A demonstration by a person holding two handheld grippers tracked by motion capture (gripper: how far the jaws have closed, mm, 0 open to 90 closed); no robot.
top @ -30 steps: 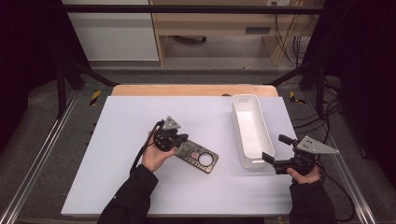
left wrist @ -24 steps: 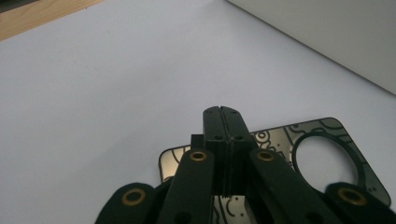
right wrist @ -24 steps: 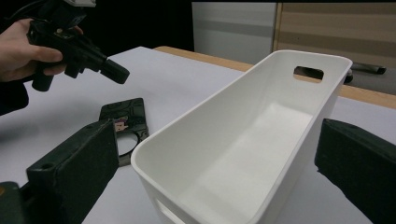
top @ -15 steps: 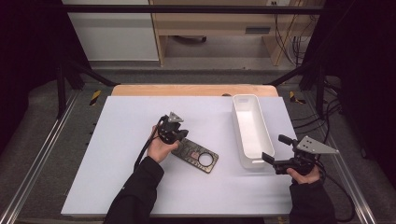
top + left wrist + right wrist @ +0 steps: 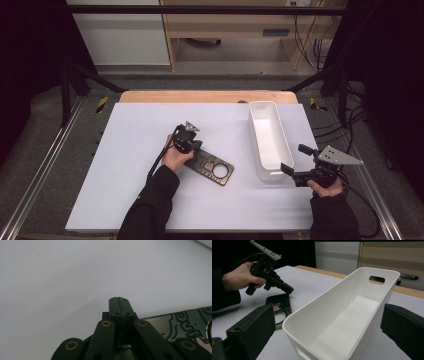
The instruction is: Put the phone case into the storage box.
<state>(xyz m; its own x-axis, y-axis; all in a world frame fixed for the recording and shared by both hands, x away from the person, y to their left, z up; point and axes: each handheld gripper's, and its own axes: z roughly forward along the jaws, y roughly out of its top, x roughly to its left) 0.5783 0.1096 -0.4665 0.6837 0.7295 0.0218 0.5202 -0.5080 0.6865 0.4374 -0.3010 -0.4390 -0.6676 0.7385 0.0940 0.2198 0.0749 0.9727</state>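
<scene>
while hovering just over the far end of the dark phone case (image 5: 209, 167), left gripper (image 5: 192, 145) clamped shut on nothing; right gripper (image 5: 294, 165) wide open beside the white bin (image 5: 270, 172).

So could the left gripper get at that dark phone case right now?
Probably yes. The left gripper hangs at the phone case's near end with nothing between them, but its jaws are shut and would have to open first.
</scene>
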